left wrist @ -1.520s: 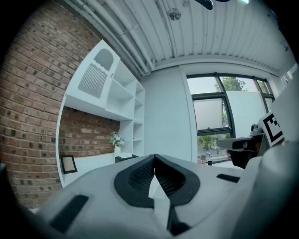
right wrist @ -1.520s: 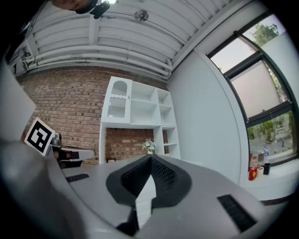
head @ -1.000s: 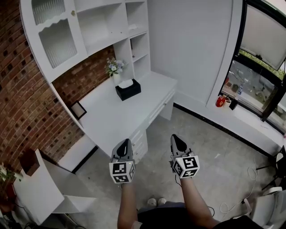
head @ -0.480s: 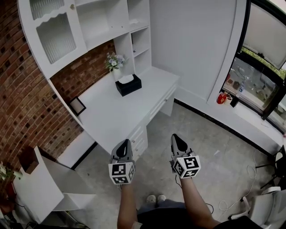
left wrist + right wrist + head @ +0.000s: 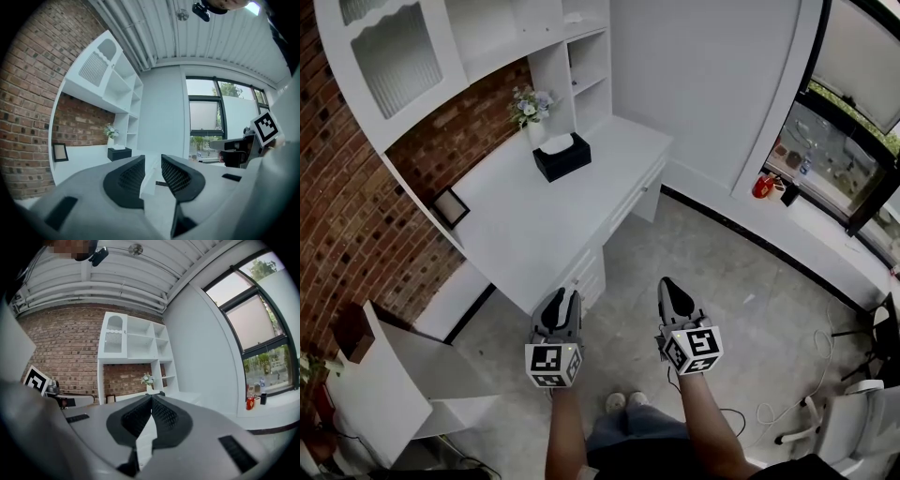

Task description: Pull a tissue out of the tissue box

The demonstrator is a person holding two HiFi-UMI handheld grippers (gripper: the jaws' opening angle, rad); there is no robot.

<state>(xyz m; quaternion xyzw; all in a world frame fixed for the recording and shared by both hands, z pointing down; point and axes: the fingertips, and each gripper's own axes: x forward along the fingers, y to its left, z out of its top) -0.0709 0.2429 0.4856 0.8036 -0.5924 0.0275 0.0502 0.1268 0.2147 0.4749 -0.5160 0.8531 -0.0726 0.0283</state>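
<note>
A black tissue box with a white tissue sticking out of its top stands at the far end of the white desk, close to the shelf unit; it also shows small in the left gripper view, as the tissue box. My left gripper hangs over the floor just off the desk's near corner, far from the box. Its jaws are opening, with a narrow gap and nothing between them. My right gripper is level beside it, tips touching, empty.
A vase of flowers stands behind the box, and a small picture frame leans on the brick wall. White shelves rise over the desk. A white side cabinet is at the lower left, a window sill with red items at the right.
The left gripper's jaws have parted a little. The desk and box have slid up and left in the head view. Both grippers have sunk slightly.
</note>
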